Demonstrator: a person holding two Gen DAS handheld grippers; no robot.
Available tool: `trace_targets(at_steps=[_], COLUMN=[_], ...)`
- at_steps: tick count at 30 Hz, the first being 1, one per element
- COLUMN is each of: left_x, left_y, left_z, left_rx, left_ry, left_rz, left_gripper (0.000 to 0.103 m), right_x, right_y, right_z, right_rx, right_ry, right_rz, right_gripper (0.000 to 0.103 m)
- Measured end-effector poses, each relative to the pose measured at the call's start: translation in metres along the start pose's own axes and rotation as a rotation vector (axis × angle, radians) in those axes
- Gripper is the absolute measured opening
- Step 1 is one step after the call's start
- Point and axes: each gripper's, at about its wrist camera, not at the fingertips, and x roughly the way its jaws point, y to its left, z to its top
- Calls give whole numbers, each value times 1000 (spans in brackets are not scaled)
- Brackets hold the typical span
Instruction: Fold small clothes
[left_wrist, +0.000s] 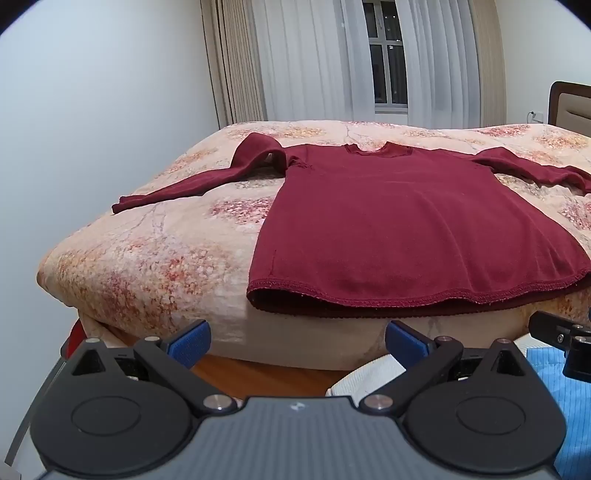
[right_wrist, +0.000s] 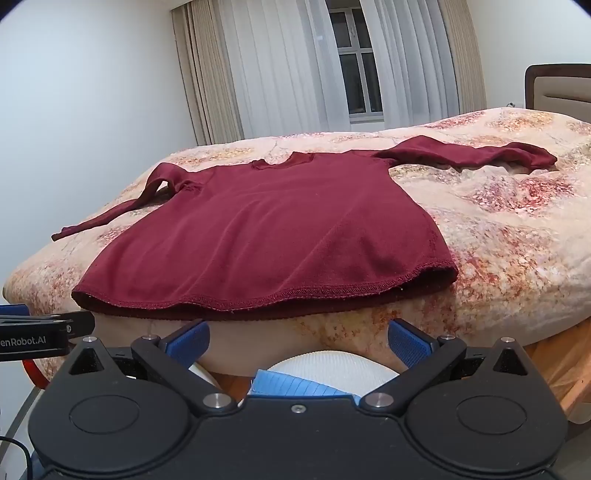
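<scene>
I have both grippers spread wide and holding nothing: the left gripper (left_wrist: 297, 341) and right gripper (right_wrist: 298, 341) hover just short of the bed (left_wrist: 155, 258) edge. Beyond them the maroon shirt (left_wrist: 399, 229) lies flat, hem nearest, sleeves out sideways.

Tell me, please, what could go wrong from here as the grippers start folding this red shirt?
1. The shirt has its hem at the bed edge; a pull toward the open right gripper might drag it off.
2. The hem gapes in two layers, so the open left gripper may pinch only the top one.
3. The left sleeve lies kinked and could fold unevenly.
</scene>
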Motion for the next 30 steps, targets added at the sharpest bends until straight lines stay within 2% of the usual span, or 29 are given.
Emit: trace_targets(at_steps=[7,30], left_x=[2,4], left_y=[1,3], left_z=[3,-2], left_rx=[-12,-21], left_ry=[19,25], left_rz=[-29,-22], left_gripper=[103,103], right_x=[-1,3], right_y=[1,-2], right_z=[0,-2], right_rx=[3,16], right_ry=[2,10], right_rz=[2,8], right_gripper=[103,103])
